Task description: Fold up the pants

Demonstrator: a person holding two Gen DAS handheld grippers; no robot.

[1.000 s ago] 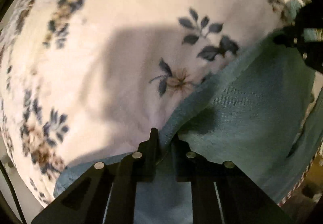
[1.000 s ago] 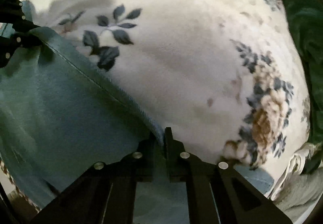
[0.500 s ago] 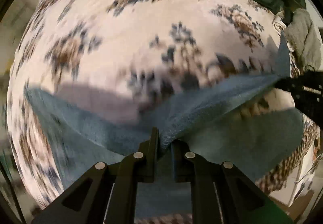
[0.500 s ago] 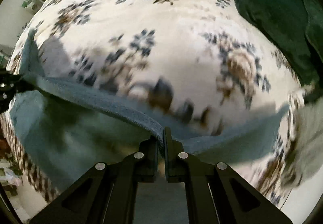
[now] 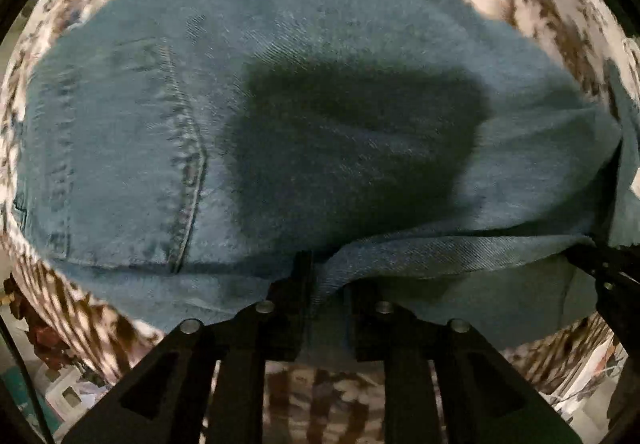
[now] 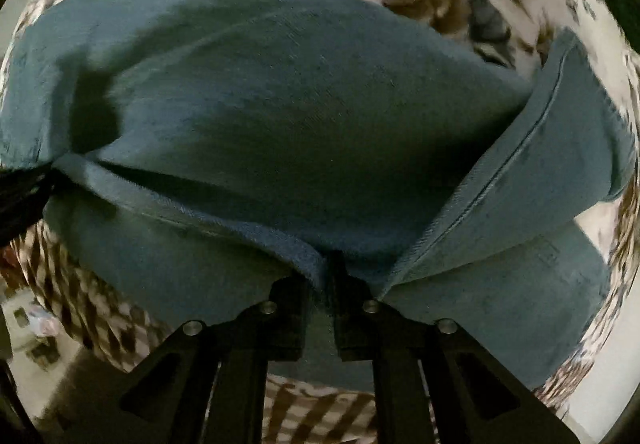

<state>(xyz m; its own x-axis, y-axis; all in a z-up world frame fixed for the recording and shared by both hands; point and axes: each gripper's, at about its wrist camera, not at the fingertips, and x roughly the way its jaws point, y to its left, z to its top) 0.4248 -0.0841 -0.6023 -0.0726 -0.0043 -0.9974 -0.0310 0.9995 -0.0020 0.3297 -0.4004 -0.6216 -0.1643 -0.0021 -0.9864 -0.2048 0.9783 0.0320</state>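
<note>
Both grippers pinching same lifted denim edge. left gripper (image 5: 326,276) clamped on hem fold of blue pants (image 5: 320,104), right gripper (image 6: 324,272) same deal further along, fabric bunched between its fingers. Pants spread over floral blanket (image 5: 532,4), stitched pocket seam visible on left side in left view. Raised edge strung between two grippers, rest lying flat underneath. Edges of shots pretty blurry.

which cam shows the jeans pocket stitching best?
Left wrist: the pocket stitching runs in full view down the jeans, left of the left gripper. Right wrist shows only plain denim and a hem seam; no pocket.
</note>
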